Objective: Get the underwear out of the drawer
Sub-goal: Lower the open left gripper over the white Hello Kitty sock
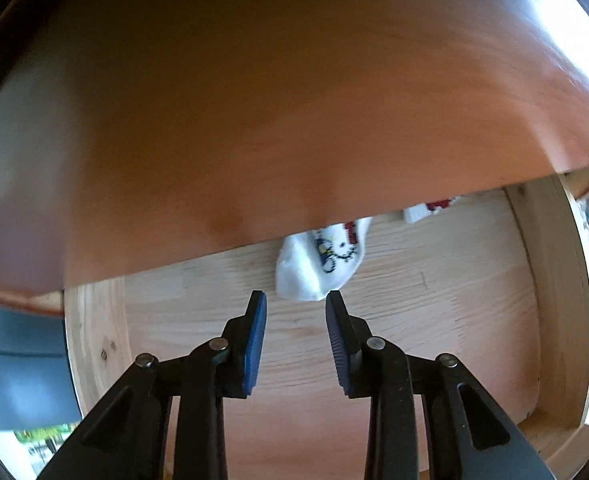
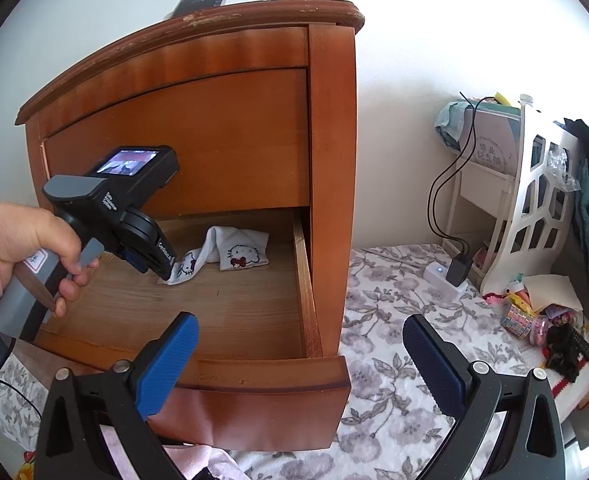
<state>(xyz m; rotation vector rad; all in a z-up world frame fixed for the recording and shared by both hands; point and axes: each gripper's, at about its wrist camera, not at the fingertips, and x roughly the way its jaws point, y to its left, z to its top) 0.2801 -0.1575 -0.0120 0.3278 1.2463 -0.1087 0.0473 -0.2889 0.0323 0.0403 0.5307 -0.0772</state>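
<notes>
Just ahead of your left jaws lies the white garment (image 1: 320, 258), cartoon print up, on the pale wooden floor of the open drawer (image 1: 550, 300). Your left gripper (image 1: 296, 300) points steeply down into that drawer, and its jaws stand narrow, a modest gap between the blue pads (image 1: 256, 340), nothing between them. The near corner of the cloth sits right at the far tip of the right-hand pad, touching or just short of it; I can't call that from here. That narrow set makes sense: a thin fold of fabric wants a small bite, not a wide sweep.

From the right wrist view, your left hand (image 2: 34, 248) wraps the handle, and the gripper nose comes down on the near end of the cloth, which trails back to a second white piece (image 2: 244, 256) beyond the jaws, deeper in the drawer. Whether that is one garment or two, I can't say.

Your right gripper (image 2: 300, 354) hangs back, outside the drawer front (image 2: 270, 412), jaws wide and empty, straddling its right corner. My read: it's waiting clear so the left has the whole drawer mouth to work in.

Nothing is lifted yet. The underwear is all inside the drawer, and the pinch is the step in hand.
</notes>
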